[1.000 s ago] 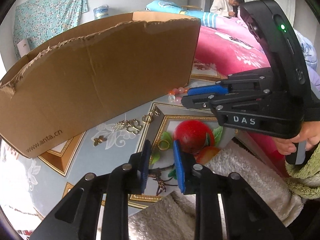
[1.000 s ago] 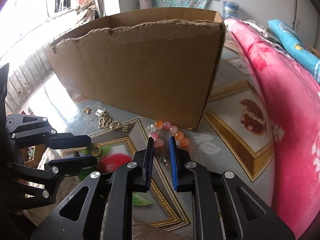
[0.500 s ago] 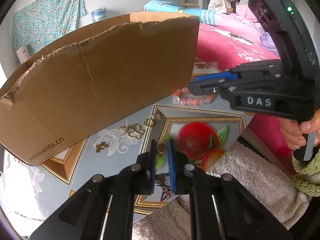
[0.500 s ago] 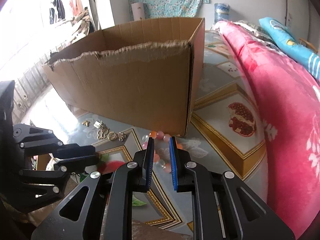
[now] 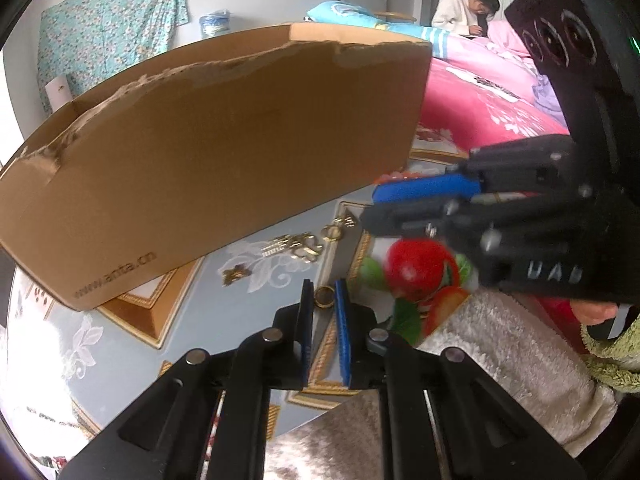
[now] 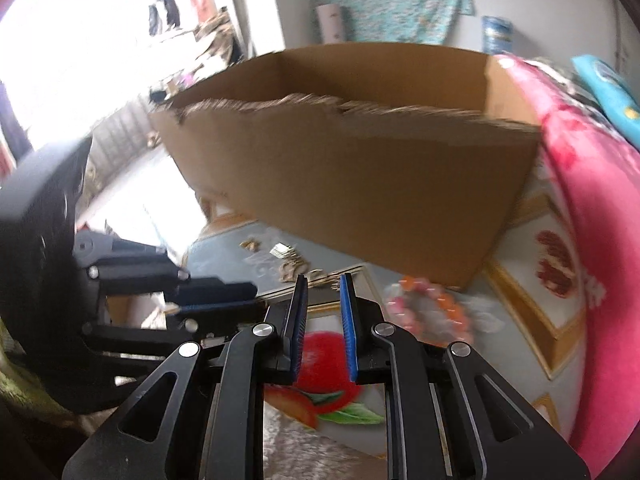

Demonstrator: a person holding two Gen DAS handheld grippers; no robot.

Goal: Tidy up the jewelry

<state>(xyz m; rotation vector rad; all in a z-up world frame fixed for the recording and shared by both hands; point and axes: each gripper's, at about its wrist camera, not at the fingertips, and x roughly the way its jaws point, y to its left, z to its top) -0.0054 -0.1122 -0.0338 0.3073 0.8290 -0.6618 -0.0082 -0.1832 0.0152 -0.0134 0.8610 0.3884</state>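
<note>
Gold ring (image 5: 324, 297) pinched between the left gripper (image 5: 324, 300) jaws, just above the patterned counter (image 5: 256, 280). Lift straight, clear the torn cardboard box (image 5: 224, 152) rim, then release. Right gripper (image 6: 324, 292) narrow, empty; beaded bracelet (image 6: 428, 308) waits beside box.

Cardboard box (image 5: 208, 152): "www.anta.cn" (blurred, near lower edge).
</note>
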